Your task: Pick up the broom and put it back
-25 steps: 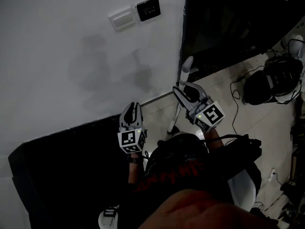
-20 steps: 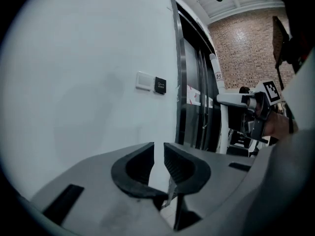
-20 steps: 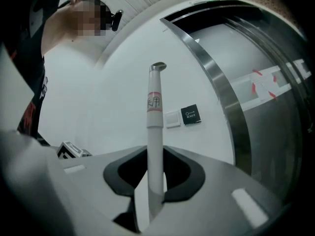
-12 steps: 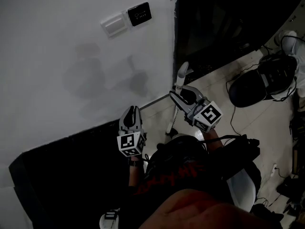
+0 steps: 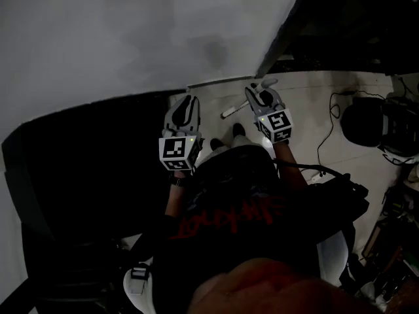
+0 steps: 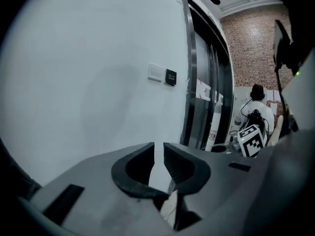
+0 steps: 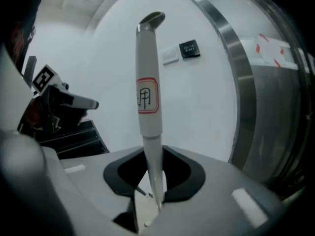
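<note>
Standing nearby, I saw that the right gripper [image 5: 260, 97] had come well down over the last second, carrying the broom [image 7: 148, 97] with it. The person's head had dipped too, so the wall switches [image 7: 179, 52] that sat high in the head view a moment earlier had slipped out of it. The left gripper [image 5: 187, 106] had barely shifted. To me that looked like the put-back under way: the broom was already picked up and was being lowered toward the corner where the white wall [image 5: 131, 38] met the steel door frame [image 7: 238, 87].

The right jaws pinched the thin lower part of the white handle, just under the fatter sleeve with the red-bordered label. The left jaws stood a narrow slit apart with nothing in it.

The broom's long axis ran close to upright. Its bent grey cap was uppermost, and the shaft went down past the jaws toward the pale floor [image 5: 308, 110]. The bristle end was out of view, so I couldn't tell whether it had touched down.
</note>
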A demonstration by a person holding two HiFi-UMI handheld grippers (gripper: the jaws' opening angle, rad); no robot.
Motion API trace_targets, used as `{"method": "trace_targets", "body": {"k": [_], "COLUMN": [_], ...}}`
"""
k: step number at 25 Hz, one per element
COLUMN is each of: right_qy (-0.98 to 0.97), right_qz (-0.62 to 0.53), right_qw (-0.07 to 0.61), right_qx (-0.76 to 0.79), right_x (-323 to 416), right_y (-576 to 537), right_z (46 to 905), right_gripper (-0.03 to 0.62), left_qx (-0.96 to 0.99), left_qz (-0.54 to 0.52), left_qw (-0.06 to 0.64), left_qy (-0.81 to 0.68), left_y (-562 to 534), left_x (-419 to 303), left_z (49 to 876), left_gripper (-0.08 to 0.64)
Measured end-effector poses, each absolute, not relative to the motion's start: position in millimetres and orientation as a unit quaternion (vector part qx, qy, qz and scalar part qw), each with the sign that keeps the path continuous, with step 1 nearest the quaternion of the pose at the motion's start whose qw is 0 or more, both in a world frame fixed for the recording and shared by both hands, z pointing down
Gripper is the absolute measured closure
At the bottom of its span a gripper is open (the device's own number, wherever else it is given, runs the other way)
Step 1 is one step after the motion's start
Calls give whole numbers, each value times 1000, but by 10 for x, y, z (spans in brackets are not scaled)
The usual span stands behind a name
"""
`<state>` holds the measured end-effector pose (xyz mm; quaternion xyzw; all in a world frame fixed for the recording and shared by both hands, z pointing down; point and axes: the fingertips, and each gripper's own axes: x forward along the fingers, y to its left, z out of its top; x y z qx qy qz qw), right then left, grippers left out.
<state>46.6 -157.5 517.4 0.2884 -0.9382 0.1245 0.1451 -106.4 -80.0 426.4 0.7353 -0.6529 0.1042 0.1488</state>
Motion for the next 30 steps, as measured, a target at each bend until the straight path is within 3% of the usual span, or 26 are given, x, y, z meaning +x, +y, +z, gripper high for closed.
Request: {"method": "trace_targets", "body": {"k": [16, 20, 21, 23, 27, 30], "right_qy": [-861, -860, -859, -853, -843, -861], "right_qz": [251, 251, 256, 262, 266, 243], "right_qw": [339, 315, 310, 313, 289, 248], "right_qx": [285, 315, 317, 324, 368, 371], "right_x": [-144, -312, -355, -362, -14, 272], "right_y": [-2541, -2835, -2899, -2978, -2887, -2461], "right_z": [8246, 8337, 8335, 8318, 7957, 7409], "right_gripper": [511, 489, 423, 376, 394, 469], "left_qx": [571, 547, 548, 557, 595, 628], "left_qz": [157, 155, 154, 151, 142, 125], "left_qw": [291, 320, 319, 311, 281, 254], "left_qy": [-751, -758, -758, -755, -739, -725], "left_y": [341, 591, 597, 571, 496, 542], "left_x": [-1552, -1560, -1561, -1546, -1467, -1375], "left_z": [5256, 5428, 5441, 5441, 5314, 5146], "left_gripper": [499, 498, 499, 499, 497, 497]}}
